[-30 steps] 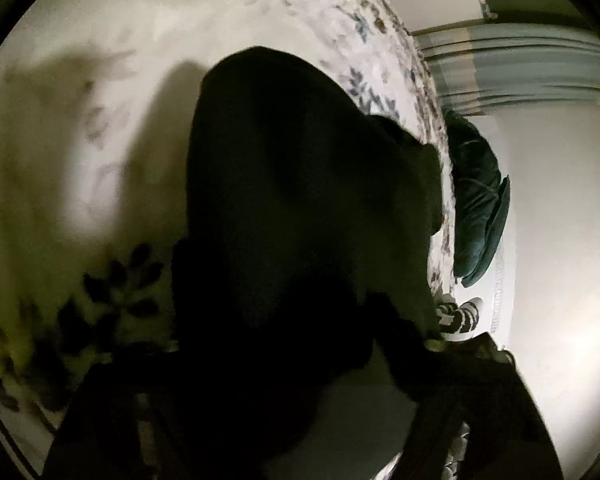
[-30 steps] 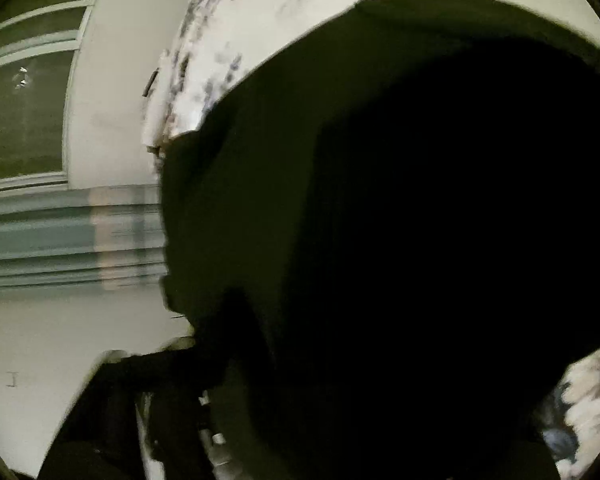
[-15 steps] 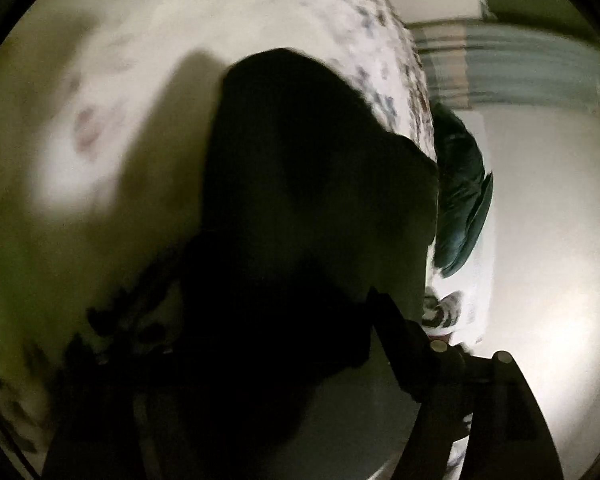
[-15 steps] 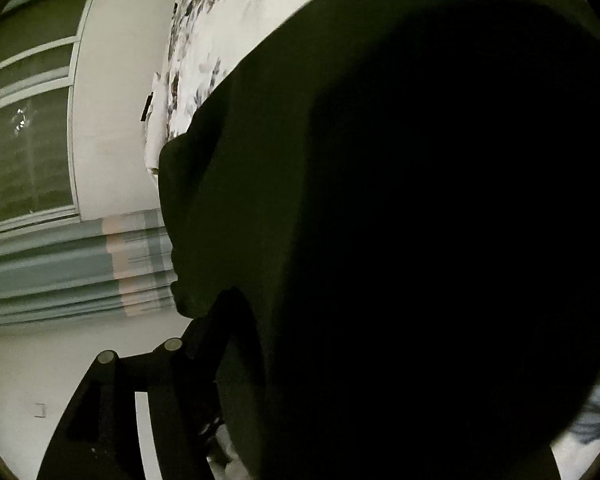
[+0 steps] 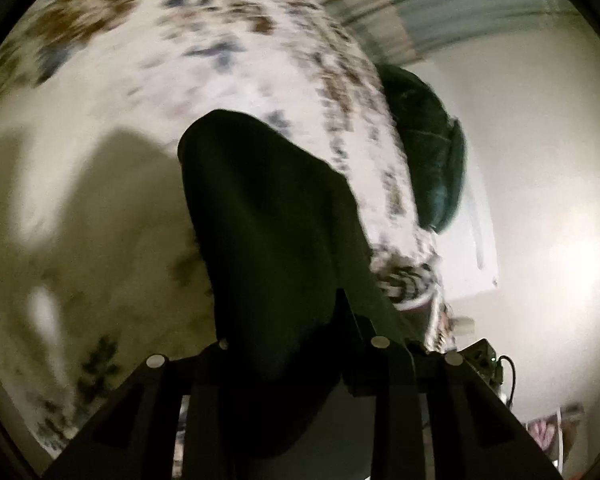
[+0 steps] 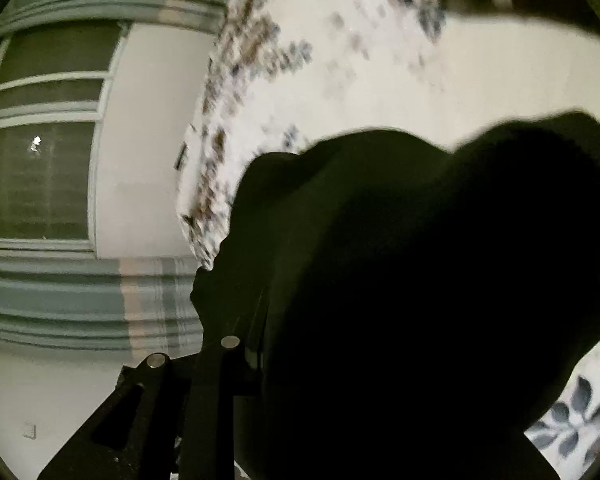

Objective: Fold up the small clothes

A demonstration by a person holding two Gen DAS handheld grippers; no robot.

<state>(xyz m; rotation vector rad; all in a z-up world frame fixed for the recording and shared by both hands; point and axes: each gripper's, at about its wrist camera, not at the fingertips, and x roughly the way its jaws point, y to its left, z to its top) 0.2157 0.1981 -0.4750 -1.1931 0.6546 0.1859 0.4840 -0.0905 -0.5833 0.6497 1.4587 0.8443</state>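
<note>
A: Where is the dark garment (image 5: pixel 272 240) found?
B: It is held up off the flowered bedspread (image 5: pixel 148 60), bunched between the fingers of the left claw (image 5: pixel 296 344) and hanging forward from them. In the right wrist view the same dark garment (image 6: pixel 420 280) is draped over the right claw (image 6: pixel 260 344), so that most of the picture is filled by it.

A: How is each claw set?
B: The jaws of the left claw have just been closing, and cloth is pinched between them at a narrow gap. The jaws of the right claw have also just been closing; only one finger (image 6: pixel 216 380) is seen, the other being covered by the cloth, but the fabric is gathered and lifted at it, so a grip is read.

A: What is seen beyond the left claw?
B: The bedspread lies under and ahead of the garment, blurred. To the right of the claw, a dark green cushion (image 5: pixel 428 160) is propped at the bed's edge. Striped curtains (image 6: pixel 80 296) and a window (image 6: pixel 40 176) are seen left of the right claw.
</note>
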